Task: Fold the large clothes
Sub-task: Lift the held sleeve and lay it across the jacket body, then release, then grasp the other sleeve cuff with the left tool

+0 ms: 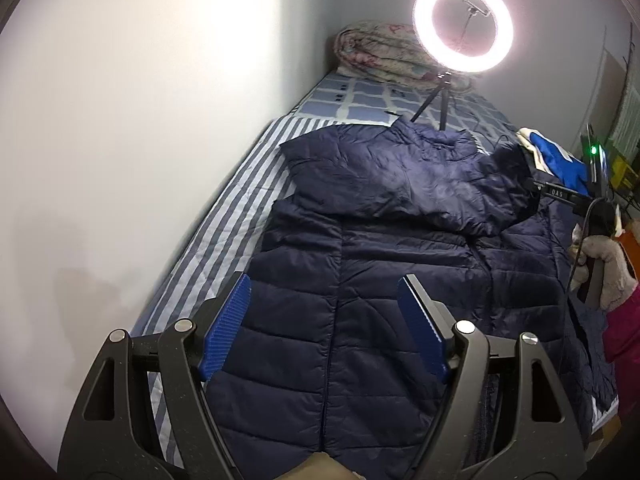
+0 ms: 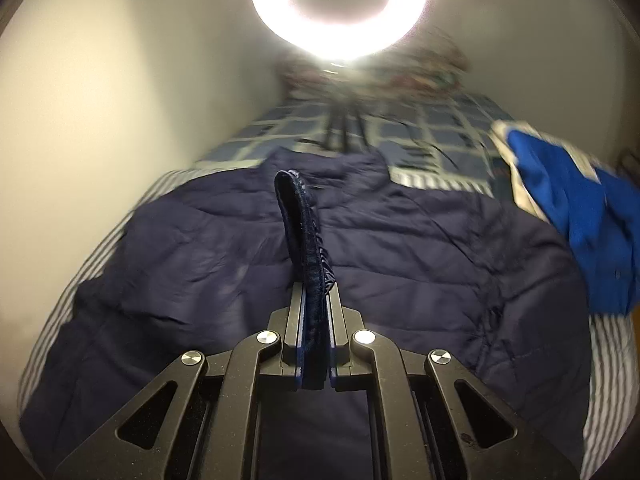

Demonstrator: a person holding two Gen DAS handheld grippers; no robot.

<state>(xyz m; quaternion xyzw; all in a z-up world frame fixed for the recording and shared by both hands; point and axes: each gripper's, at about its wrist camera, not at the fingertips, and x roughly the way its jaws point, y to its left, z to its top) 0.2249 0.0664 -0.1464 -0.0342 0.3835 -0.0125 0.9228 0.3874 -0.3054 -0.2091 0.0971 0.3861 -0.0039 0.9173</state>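
Already the right gripper [image 2: 314, 300] pinches the navy jacket's [image 1: 360, 280] cuff [image 2: 300, 220], sleeve trailing ahead across the chest; the left gripper [image 1: 324, 320], spread and empty, hovers above the hem

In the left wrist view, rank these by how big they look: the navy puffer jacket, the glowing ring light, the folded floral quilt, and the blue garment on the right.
1. Navy puffer jacket
2. Glowing ring light and folded floral quilt: similar, quilt partly hidden, unranked
3. Blue garment
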